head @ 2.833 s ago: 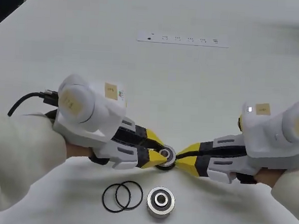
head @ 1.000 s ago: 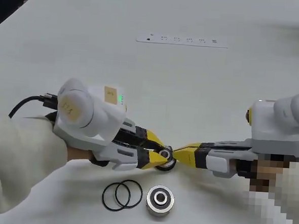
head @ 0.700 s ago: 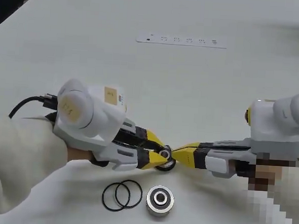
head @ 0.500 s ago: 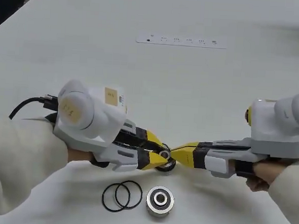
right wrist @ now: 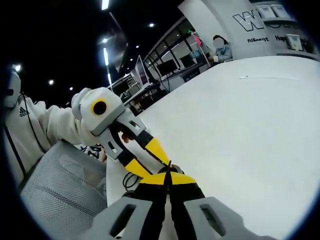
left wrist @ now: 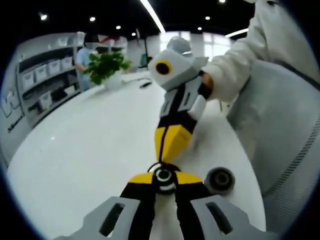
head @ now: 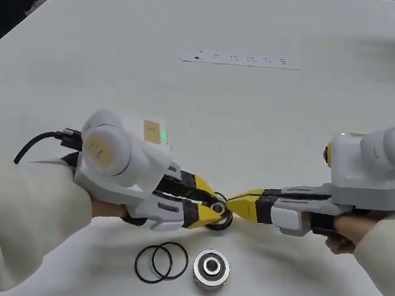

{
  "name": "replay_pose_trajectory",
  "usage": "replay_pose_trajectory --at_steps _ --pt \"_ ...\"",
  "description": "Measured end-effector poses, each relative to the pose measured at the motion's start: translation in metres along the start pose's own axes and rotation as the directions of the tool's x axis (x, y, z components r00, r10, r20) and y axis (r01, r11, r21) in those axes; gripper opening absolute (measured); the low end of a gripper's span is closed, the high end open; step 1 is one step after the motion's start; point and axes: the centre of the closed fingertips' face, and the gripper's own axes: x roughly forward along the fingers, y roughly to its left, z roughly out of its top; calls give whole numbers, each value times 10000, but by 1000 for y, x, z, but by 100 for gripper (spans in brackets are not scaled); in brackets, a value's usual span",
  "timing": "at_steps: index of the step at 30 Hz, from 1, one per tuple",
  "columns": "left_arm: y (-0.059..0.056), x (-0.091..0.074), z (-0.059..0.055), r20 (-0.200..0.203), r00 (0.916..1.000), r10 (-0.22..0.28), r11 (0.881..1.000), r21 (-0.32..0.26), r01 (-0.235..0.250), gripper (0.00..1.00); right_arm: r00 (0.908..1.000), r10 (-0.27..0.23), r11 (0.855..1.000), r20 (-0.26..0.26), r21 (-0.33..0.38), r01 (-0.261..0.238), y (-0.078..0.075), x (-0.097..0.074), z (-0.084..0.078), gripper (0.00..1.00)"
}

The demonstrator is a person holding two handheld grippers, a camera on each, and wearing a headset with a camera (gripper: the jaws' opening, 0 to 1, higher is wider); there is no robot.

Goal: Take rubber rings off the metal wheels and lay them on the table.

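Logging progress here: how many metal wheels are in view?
2. The held wheel sits in the left gripper; the free wheel lies on the table, right of the loose rings. None seems hidden.

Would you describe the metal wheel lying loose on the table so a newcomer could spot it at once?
On the white table, look toward the near edge, just below where the left tool and right tool meet. Right of two overlapping black rubber rings lies a metal wheel, flat; unlike the second wheel, no tool holds it.
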Motion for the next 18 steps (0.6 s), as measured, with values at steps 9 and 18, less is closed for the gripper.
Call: replay_pose_trajectory --at_steps 9,18 --pt "-1 -25 12 384 9991 184 9998 -45 -183 28 10000 10 9999 72 -114 -9 4 -3 5 0" --pt "2 -58 23 824 9944 662 9978 -135 -653 41 10000 -20 9997 74 -261 22 7 -6 10 0"
